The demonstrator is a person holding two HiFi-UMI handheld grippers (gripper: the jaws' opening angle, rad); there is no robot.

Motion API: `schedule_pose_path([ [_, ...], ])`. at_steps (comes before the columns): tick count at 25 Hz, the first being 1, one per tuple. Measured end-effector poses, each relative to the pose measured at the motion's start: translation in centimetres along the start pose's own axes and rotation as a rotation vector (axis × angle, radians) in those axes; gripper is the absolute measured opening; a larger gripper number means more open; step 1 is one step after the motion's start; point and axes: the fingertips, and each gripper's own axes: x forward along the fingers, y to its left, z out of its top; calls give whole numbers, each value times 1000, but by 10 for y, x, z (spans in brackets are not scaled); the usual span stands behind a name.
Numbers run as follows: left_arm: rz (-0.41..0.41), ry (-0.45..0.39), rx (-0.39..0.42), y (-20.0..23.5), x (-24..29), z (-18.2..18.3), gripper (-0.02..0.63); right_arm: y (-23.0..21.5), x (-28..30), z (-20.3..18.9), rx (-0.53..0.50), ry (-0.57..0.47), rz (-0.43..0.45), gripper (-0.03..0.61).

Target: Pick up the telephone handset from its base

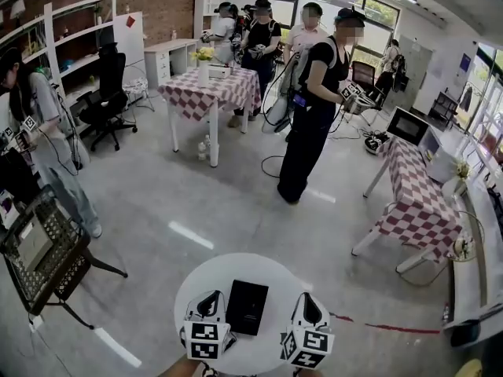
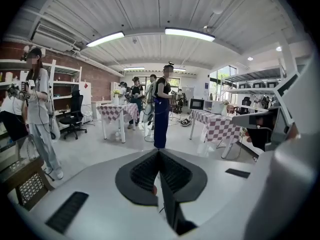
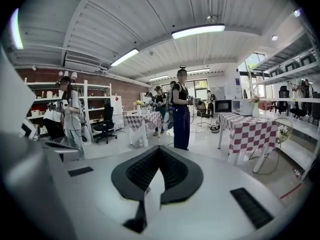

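A flat black telephone (image 1: 247, 306) lies on a small round white table (image 1: 236, 277) at the bottom of the head view. I cannot tell the handset from its base there. My left gripper (image 1: 209, 297) hovers just left of it and my right gripper (image 1: 308, 298) just right of it, both apart from it. Seen in its own view, the left gripper (image 2: 159, 151) has its jaws closed together with nothing between them. The right gripper (image 3: 160, 148) likewise is shut and empty. The telephone appears in neither gripper view.
A black wire cart (image 1: 43, 254) stands to the left of the round table. Two tables with red-checked cloths (image 1: 212, 93) (image 1: 420, 203) stand farther off. A person in dark clothes (image 1: 310, 124) stands mid-floor, and others stand at the back and far left. Grey floor (image 1: 196, 203) lies between.
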Motion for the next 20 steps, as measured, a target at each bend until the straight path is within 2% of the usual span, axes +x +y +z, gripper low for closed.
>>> schedule_pose_path([
  [8,-10,15,-1,1,17,-22,12,3,12,-24,-14,16,6,21],
  [14,-55,108,-32,-5,19,-68,12,10,15,-57,5,71,10,21],
  [20,-91,162,-54,-7,25,-91,12,16,15,-83,17,116,0,21],
])
